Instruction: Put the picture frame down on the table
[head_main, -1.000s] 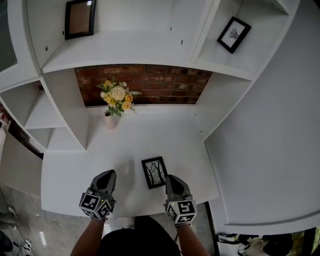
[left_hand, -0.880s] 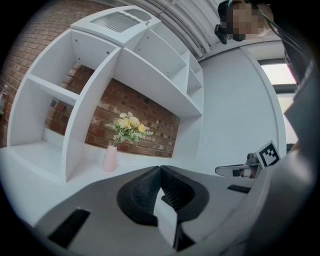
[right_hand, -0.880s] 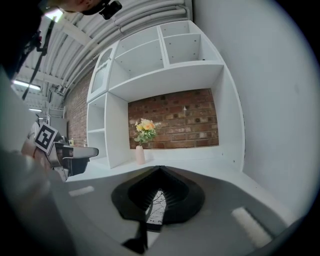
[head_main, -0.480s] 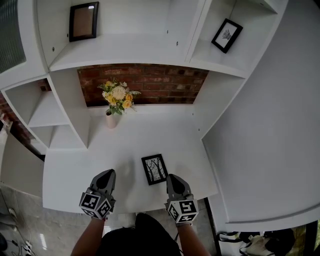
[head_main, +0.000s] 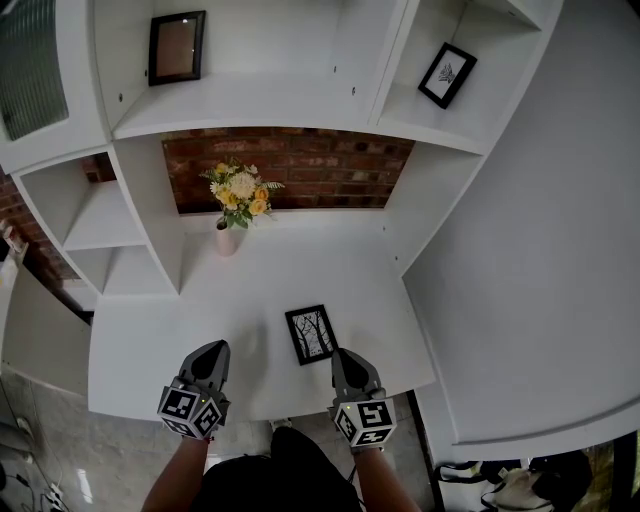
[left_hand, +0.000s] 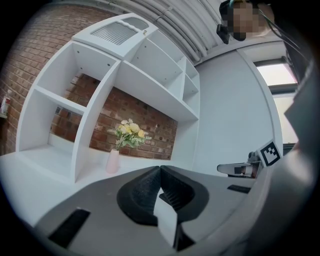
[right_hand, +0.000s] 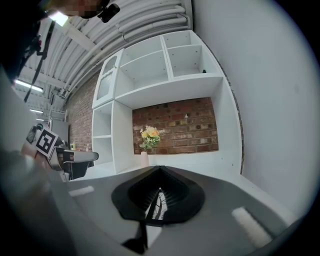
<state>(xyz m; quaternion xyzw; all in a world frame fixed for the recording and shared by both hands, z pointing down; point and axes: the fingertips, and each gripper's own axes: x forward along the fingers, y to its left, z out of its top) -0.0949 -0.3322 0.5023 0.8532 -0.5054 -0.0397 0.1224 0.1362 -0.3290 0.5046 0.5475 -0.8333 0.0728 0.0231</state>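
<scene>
A small black picture frame (head_main: 311, 334) with a tree print lies flat on the white table (head_main: 250, 290), near its front edge. My right gripper (head_main: 345, 356) hovers just in front of the frame, shut with nothing in it. In the right gripper view a sliver of the frame (right_hand: 158, 204) shows through the slot behind the closed jaw tips (right_hand: 160, 168). My left gripper (head_main: 217, 350) hangs over the table's front edge to the left of the frame, shut and empty. The left gripper view shows its jaws meeting at the tip (left_hand: 160, 167).
A pink vase of yellow and white flowers (head_main: 228, 236) stands at the back of the table before a brick wall. White shelving rises left and behind, with a partition (head_main: 150, 215). Two more frames (head_main: 176, 47) (head_main: 447, 75) stand on upper shelves. A white wall (head_main: 520, 250) bounds the right.
The head view has shifted slightly. The picture frame lies in the same place on the table and both grippers hold their positions, shut.
</scene>
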